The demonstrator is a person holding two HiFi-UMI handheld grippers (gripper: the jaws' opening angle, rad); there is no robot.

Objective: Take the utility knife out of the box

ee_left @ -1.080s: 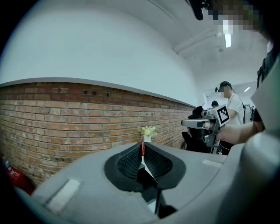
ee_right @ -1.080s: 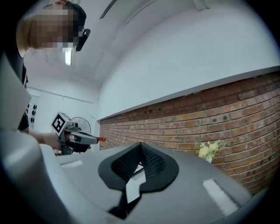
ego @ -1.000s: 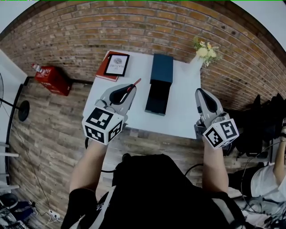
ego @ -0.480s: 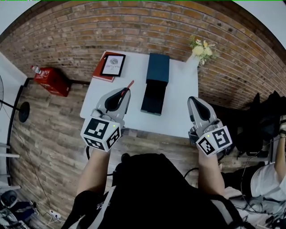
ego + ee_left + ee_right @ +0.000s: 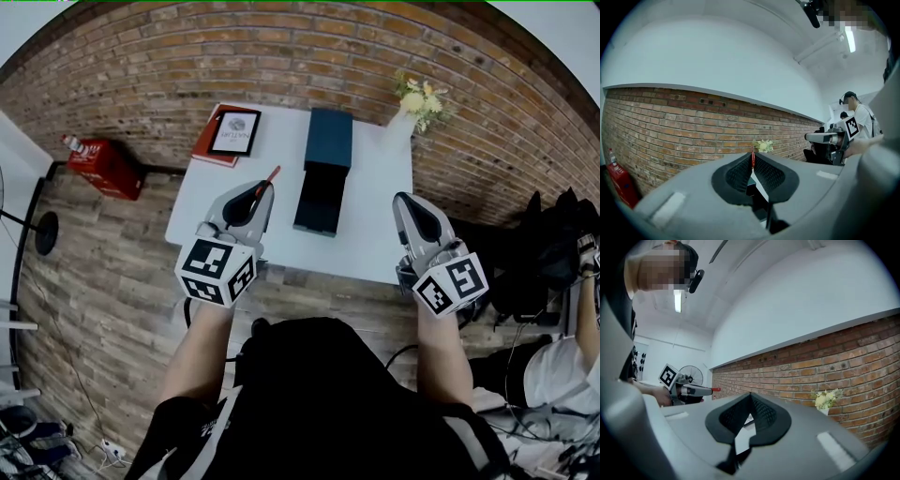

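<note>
A dark blue box [image 5: 320,198] lies open on the white table [image 5: 375,234], its lid [image 5: 329,139] behind it. My left gripper [image 5: 262,187] hovers over the table's front left, left of the box, shut on a slim red utility knife [image 5: 273,174] that sticks out past the tips. The left gripper view shows the knife [image 5: 752,159] as a thin red strip pinched between the dark pads. My right gripper [image 5: 402,200] is held at the table's right edge, shut with nothing in it; its pads [image 5: 761,414] meet at the tip.
A red book with a framed card [image 5: 232,131] lies at the table's back left. A vase of pale flowers [image 5: 418,99] stands at the back right corner. A red fire extinguisher [image 5: 101,164] lies on the wooden floor by the brick wall. Another person [image 5: 572,361] sits at right.
Both grippers hold nearly the same places. The left one has tilted a little, with the knife still pinched in it. The head view has shifted slightly.
</note>
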